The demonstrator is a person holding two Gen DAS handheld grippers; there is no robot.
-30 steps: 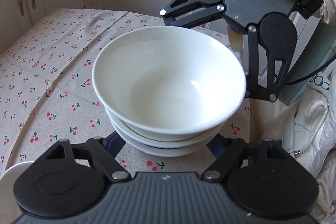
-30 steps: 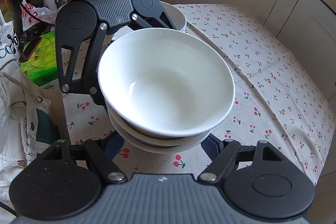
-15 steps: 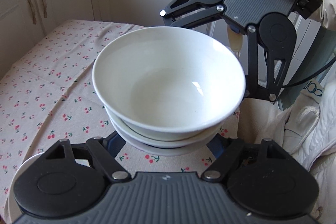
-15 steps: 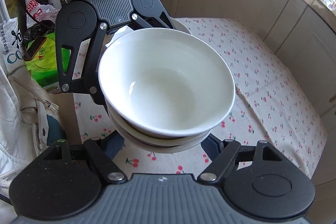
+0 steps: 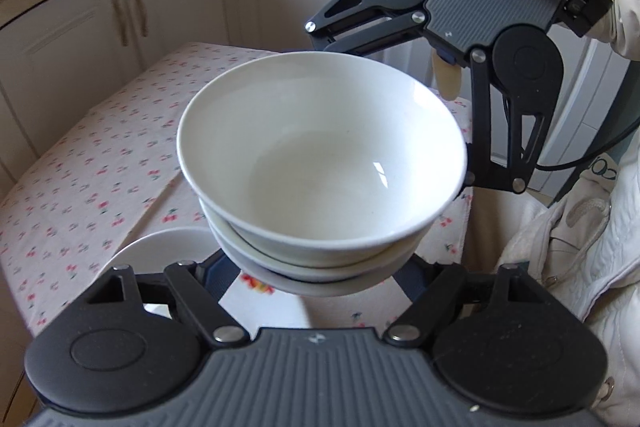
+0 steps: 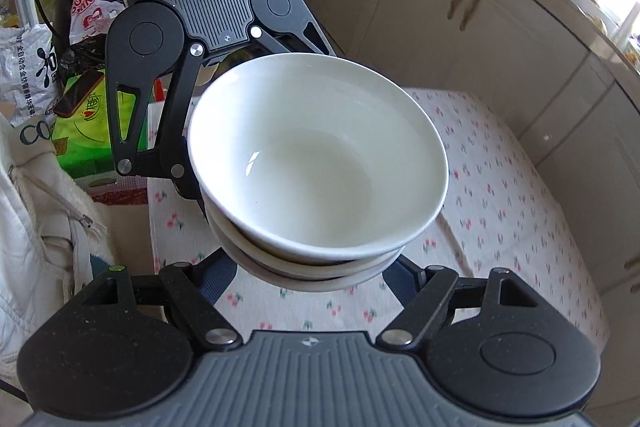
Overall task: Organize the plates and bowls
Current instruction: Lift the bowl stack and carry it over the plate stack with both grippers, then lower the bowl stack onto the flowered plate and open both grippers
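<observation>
A stack of white bowls (image 5: pixel 320 163) is held in the air above the cherry-print tablecloth (image 5: pixel 80 187), gripped from two opposite sides. The left gripper (image 5: pixel 316 267) is closed wide on the near lower edge of the stack, its fingers (image 5: pixel 216 275) hidden under the bottom bowl. The right gripper (image 6: pixel 312 267) is likewise clamped wide on the opposite side. Each gripper is seen across the stack from the other's view. A white plate (image 5: pixel 160 247) lies on the cloth below, partly under the stack's rim. Open cloth is left beyond the stack toward the cabinets (image 6: pixel 500 47). The table edge is bordered by a white jacket (image 5: pixel 580 247) and bags (image 6: pixel 80 131).
</observation>
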